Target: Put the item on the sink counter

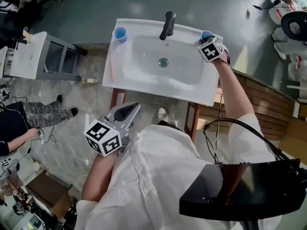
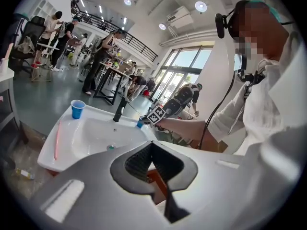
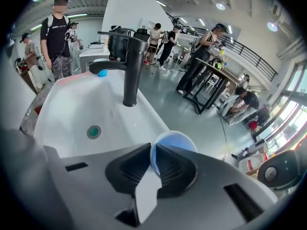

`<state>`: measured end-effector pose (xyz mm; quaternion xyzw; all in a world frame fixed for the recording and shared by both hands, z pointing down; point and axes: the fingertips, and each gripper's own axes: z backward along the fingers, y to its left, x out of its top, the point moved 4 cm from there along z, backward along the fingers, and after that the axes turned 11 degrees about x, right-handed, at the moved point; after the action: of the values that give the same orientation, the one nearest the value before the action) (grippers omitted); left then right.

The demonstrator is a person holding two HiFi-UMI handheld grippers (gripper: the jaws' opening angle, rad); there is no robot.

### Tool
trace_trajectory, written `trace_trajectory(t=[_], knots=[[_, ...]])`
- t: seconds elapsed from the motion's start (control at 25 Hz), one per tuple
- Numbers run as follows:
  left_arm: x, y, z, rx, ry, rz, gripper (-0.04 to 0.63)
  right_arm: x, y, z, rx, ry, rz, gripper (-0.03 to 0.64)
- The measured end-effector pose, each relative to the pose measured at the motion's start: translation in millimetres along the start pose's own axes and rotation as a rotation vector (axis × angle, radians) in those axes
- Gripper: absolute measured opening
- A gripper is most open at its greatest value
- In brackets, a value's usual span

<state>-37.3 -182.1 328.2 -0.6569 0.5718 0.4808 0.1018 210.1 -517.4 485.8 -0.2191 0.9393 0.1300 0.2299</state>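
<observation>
At the sink's (image 1: 158, 92) back right corner, right gripper (image 3: 151, 152) is clenched on the rim of an upright blue cup (image 3: 175, 140), right of the faucet (image 1: 168, 25); can't tell if it rests on the counter. Second cup (image 1: 119, 33) stands at the back left corner. Left gripper (image 2: 151, 145) is clenched on nothing, held low, short of the sink.

Blue cup (image 3: 175, 139) mostly hidden behind right tool (image 3: 151, 150); pink item (image 1: 111, 63) on sink (image 1: 158, 91) too small to ID.
</observation>
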Motion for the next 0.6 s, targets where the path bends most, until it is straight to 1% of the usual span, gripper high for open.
trace_trajectory(t=[0.16,0.32,0.44,0.56,0.6], knots=[[-1,1,3,-0.001,-0.004,-0.007,0.006,-1,1,5,-0.005,-0.007,-0.012,0.026],[-4,-2,9,-0.016,-0.012,-0.010,0.006,-3,12,13,0.011,-0.006,-0.013,0.023],[-8,-5,16,-0.032,-0.018,-0.016,0.006,-4,29,24,0.022,-0.009,-0.015,0.021],[-14,-5,25,-0.047,-0.027,-0.020,0.006,-8,52,34,0.026,-0.007,-0.049,0.021],[-17,-5,29,-0.055,-0.029,-0.022,0.005,-7,61,38,0.028,-0.011,-0.039,0.021]])
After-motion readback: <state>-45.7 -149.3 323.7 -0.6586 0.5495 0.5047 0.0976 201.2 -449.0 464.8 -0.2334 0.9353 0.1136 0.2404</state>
